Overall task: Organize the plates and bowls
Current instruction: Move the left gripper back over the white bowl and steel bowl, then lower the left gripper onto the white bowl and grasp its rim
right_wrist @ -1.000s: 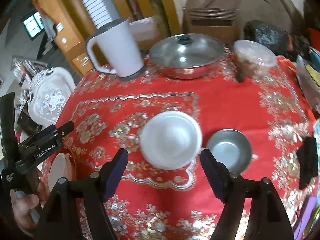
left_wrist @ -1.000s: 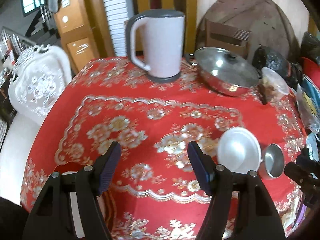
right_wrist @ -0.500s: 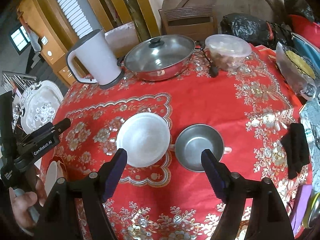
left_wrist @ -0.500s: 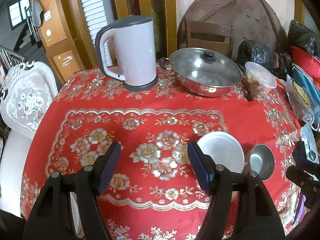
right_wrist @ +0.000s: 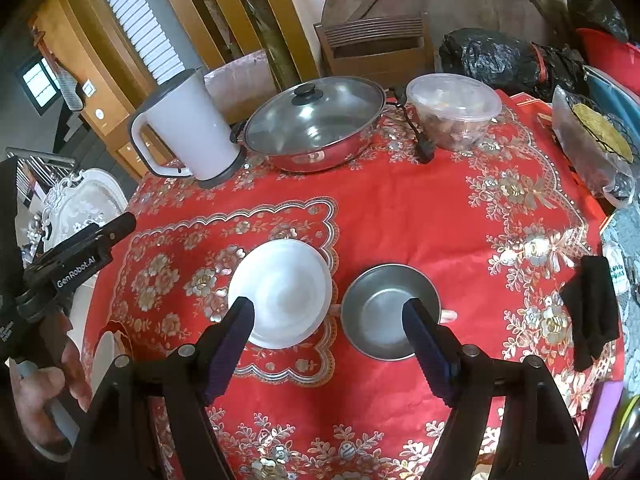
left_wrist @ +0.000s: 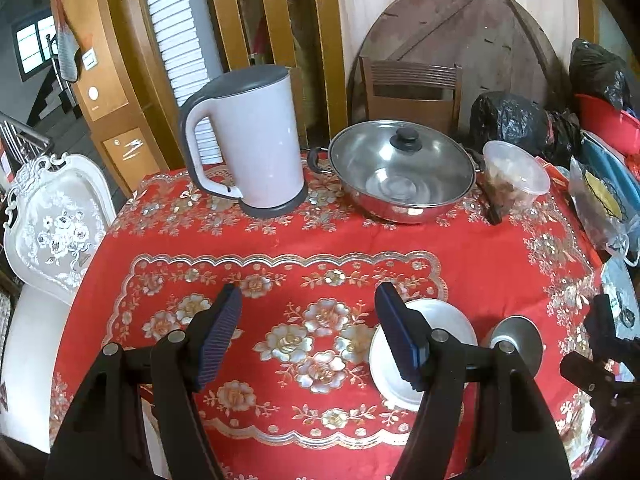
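Two tools hang above a round surface draped in a red cloth with gold floral print, and both stand with jaws spread wide and nothing between them. Left tool: poised over the bare floral middle of the cloth, its right finger overlapping the near edge of the white plate in its own view. Right tool: poised over the two dishes, its left finger in front of the plate's near rim and its right finger in front of the steel bowl. White plate: flat on the cloth, toward the near side of the surface. Steel bowl: upright and empty, just beside the plate on its right; whether the rims touch cannot be told. A small pale object protrudes at each side of the bowl, too little shown to identify. Far edge of the surface, left to right: a white electric kettle with a grey lid, a lidded steel pan, and a clear lidded tub holding brownish food. A black cloth lies near the right edge. A person's hand grips the left tool's handle, seen at the lower left of the right-wrist view.
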A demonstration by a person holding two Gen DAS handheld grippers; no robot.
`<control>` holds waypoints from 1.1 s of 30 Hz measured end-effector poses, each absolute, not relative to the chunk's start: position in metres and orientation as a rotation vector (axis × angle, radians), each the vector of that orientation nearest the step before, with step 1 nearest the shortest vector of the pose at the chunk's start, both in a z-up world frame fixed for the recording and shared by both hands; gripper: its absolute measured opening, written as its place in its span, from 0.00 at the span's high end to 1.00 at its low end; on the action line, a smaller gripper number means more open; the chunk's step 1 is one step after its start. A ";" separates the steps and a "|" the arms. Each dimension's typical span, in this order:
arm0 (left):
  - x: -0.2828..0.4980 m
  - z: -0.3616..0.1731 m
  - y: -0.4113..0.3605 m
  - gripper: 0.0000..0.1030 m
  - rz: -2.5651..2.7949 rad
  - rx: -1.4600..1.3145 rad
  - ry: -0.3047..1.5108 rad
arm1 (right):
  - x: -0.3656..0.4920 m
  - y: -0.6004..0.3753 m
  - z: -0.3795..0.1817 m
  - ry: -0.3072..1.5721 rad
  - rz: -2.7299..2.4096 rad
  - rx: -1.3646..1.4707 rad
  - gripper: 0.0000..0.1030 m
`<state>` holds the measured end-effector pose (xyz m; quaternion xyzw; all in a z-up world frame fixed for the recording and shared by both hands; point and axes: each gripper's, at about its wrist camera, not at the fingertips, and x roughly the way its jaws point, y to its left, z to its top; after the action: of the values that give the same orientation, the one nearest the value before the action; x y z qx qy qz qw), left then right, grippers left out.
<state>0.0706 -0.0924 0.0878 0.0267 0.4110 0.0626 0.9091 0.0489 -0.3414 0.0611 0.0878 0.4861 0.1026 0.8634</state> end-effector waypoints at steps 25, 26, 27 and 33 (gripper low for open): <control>0.085 0.038 -0.099 0.33 0.135 0.050 0.967 | 0.069 -0.329 0.051 1.022 0.249 0.168 0.24; 0.086 0.035 -0.098 0.33 0.132 0.047 0.973 | 0.071 -0.329 0.050 1.020 0.251 0.168 0.24; 0.088 0.032 -0.097 0.33 0.131 0.043 0.979 | 0.072 -0.328 0.049 1.022 0.250 0.168 0.24; 0.093 0.010 -0.094 0.34 0.129 0.018 1.026 | 0.084 -0.327 0.036 1.043 0.256 0.190 0.24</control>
<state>0.0927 -0.0942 0.0100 0.0087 0.4906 0.0617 0.8691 0.0842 -0.3270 0.0363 0.0903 0.4962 0.1220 0.8549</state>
